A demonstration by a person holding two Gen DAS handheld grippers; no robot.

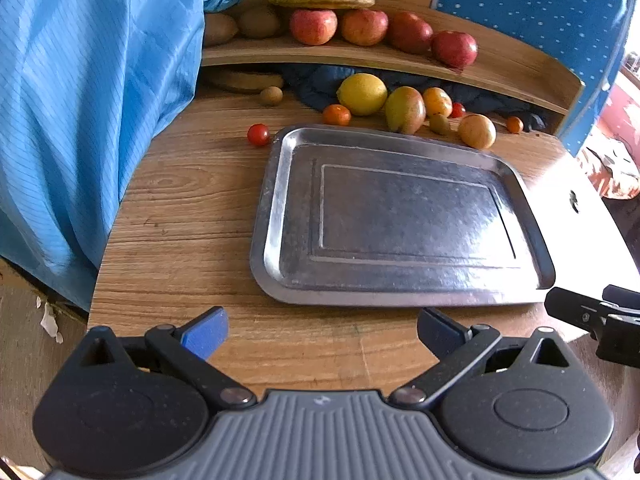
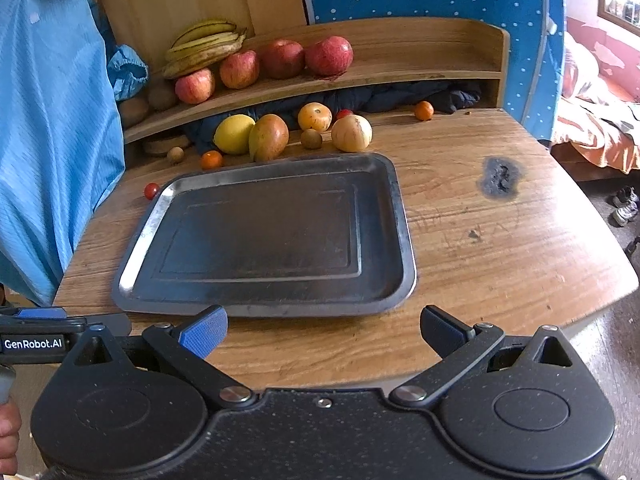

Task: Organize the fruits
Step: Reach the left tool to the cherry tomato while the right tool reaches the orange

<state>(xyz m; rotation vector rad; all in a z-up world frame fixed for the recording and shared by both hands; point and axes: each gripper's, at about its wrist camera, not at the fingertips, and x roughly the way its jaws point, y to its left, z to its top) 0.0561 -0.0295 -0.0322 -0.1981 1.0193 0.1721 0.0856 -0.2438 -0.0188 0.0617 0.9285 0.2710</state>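
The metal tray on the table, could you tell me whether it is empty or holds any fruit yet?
Empty. The metal tray shows only its bare surface in both views; the fruits lie on the table beyond its far edge.

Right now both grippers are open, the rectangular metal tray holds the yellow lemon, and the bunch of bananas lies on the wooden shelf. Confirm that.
One detail is wrong: the rectangular metal tray holds nothing. The yellow lemon sits on the wooden table beyond the tray's far edge, as the right wrist view shows. The left gripper and right gripper are open, and the bunch of bananas lies on the wooden shelf.
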